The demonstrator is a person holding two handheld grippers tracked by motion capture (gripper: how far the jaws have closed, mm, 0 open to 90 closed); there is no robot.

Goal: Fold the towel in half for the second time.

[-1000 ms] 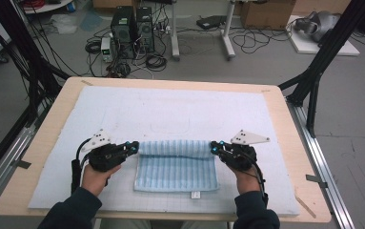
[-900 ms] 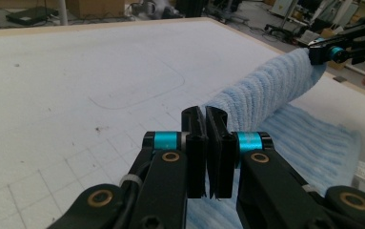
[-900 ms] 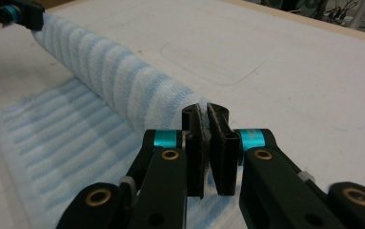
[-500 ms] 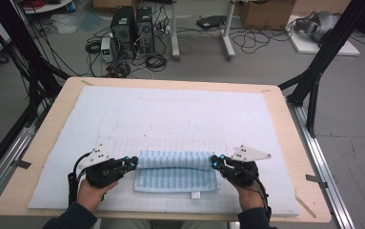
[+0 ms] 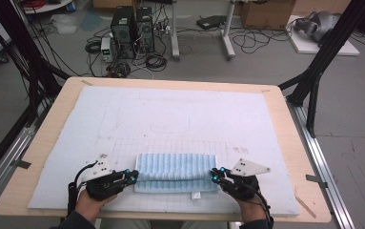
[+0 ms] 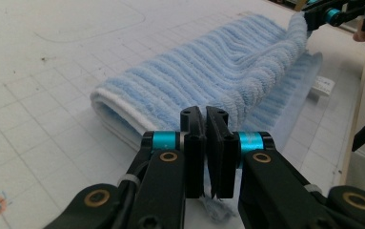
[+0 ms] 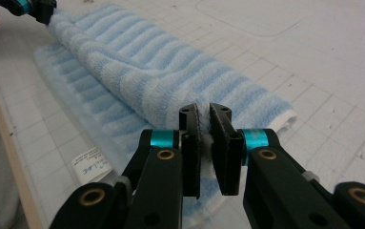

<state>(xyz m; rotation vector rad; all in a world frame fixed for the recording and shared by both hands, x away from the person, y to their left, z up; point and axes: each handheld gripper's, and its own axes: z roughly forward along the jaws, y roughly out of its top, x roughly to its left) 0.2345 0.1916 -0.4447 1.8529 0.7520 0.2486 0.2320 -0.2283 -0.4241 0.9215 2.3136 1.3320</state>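
The towel's label [image 5: 196,195] carries print too small to read — its far edge [image 6: 324,86] blurs.

Our left tool [image 5: 133,177] and right tool [image 5: 214,174] are black, with blue rings near the tips and gold screws on the arms. Each has a grey three-cornered plate on top and a black cable. We wear dark sleeves.
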